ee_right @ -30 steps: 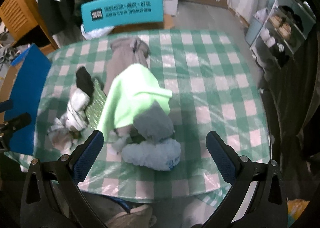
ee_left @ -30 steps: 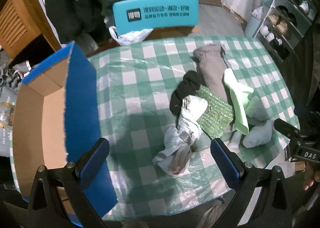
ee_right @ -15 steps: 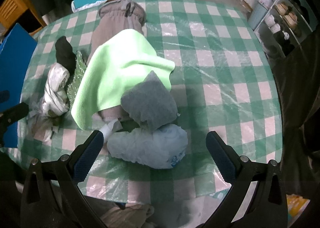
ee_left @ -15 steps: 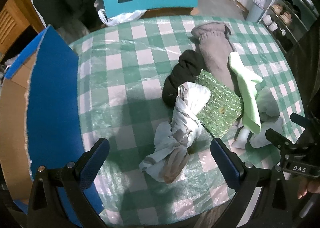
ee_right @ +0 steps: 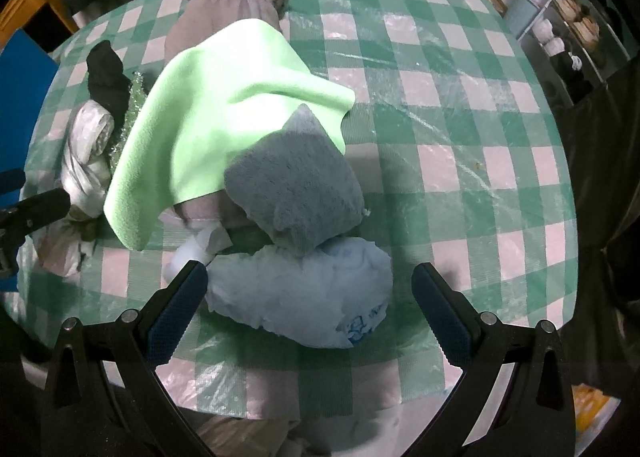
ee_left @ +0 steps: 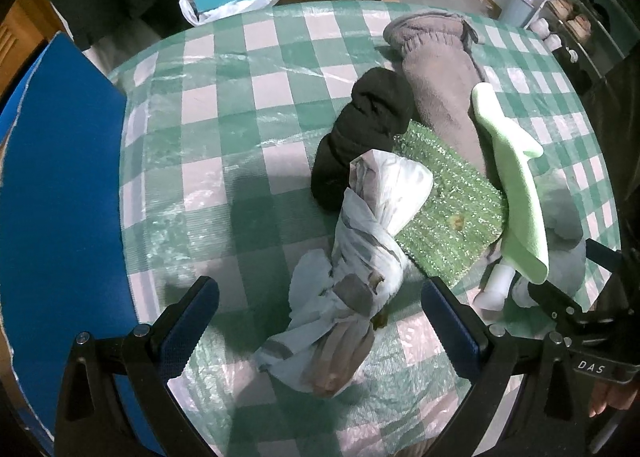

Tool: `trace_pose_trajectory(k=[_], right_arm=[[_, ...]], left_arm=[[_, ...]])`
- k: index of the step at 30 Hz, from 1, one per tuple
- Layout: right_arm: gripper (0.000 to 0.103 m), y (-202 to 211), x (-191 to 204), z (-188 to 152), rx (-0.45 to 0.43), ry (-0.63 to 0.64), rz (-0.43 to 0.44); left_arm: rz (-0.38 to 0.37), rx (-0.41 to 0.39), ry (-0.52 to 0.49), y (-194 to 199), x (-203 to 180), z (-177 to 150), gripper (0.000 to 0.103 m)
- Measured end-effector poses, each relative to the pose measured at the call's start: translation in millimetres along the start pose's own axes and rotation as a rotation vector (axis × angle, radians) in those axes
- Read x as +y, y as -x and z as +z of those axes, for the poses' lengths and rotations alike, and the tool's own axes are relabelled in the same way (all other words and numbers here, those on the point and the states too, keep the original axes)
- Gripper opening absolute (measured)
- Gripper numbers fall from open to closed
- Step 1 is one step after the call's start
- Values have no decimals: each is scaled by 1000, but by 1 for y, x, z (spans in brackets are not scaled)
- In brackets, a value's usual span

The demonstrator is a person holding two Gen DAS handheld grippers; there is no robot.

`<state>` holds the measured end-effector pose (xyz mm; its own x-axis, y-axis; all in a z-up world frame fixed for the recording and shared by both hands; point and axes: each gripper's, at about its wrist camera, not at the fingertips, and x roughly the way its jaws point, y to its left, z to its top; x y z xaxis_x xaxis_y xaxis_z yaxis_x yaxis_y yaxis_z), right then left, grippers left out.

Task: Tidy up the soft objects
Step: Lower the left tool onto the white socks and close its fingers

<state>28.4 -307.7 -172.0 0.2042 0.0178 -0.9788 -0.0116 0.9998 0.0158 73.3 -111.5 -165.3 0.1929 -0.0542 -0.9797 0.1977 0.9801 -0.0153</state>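
Both grippers have come closer to the pile of soft things than a second ago. The left gripper [ee_left: 320, 321] has swung away from the blue box [ee_left: 60, 193], whose cardboard inside has slid out of its view, and its wide-spread fingers now bracket the twisted white cloth [ee_left: 360, 257]. The right gripper [ee_right: 310, 301] has dropped nearer too, so the pale blue bundle [ee_right: 304, 297] now sits between its parted fingers.

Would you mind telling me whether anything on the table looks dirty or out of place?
Yes: the sparkly green cloth carries a small yellowish stain, and the twisted white rag nearest the left gripper looks soiled brown at its lower end. All the cloths lie heaped.
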Motion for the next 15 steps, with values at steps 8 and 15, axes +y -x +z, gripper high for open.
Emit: trace_pose_trajectory(k=[8, 15], right_arm=[[87, -7, -1, -3, 31, -1, 31], [80, -8, 0, -5, 45, 11, 34]], left_arm=[[-22, 3, 0, -5, 3, 1, 93], [-68, 19, -12, -13, 6, 0, 63]])
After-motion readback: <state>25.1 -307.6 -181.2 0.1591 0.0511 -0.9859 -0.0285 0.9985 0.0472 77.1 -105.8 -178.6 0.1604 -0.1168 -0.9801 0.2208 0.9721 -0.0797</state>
